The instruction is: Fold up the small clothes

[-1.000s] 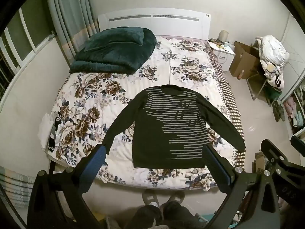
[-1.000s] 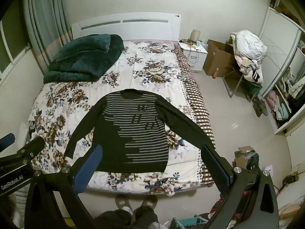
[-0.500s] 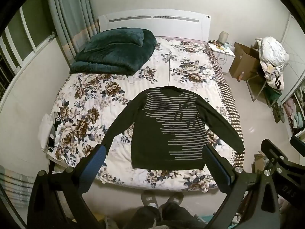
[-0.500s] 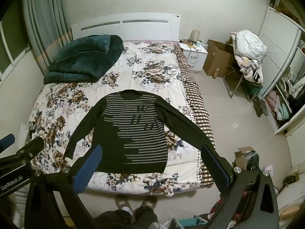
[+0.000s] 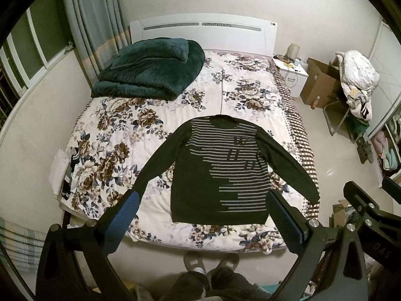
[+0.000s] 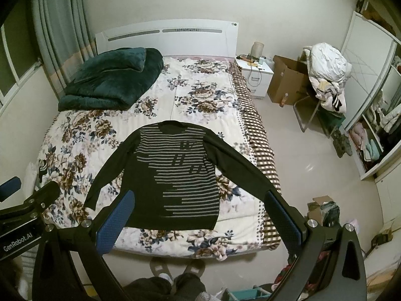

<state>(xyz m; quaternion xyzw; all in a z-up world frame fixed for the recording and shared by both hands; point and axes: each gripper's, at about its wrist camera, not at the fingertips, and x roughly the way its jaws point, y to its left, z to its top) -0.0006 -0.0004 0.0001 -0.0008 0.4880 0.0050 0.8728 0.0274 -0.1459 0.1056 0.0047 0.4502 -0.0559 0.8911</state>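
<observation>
A dark striped sweater (image 5: 220,175) lies flat, front up, near the foot of the bed (image 5: 120,135), with both sleeves spread outward. The left gripper (image 5: 203,205) and the right gripper (image 6: 198,200) hang above the bed's foot, each with fingers wide apart and holding nothing. A folded green blanket (image 5: 150,70) sits by the headboard.

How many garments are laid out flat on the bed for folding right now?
1: the dark striped sweater lies spread near the foot of the bed. The clothes pile on the chair may hold more.
</observation>
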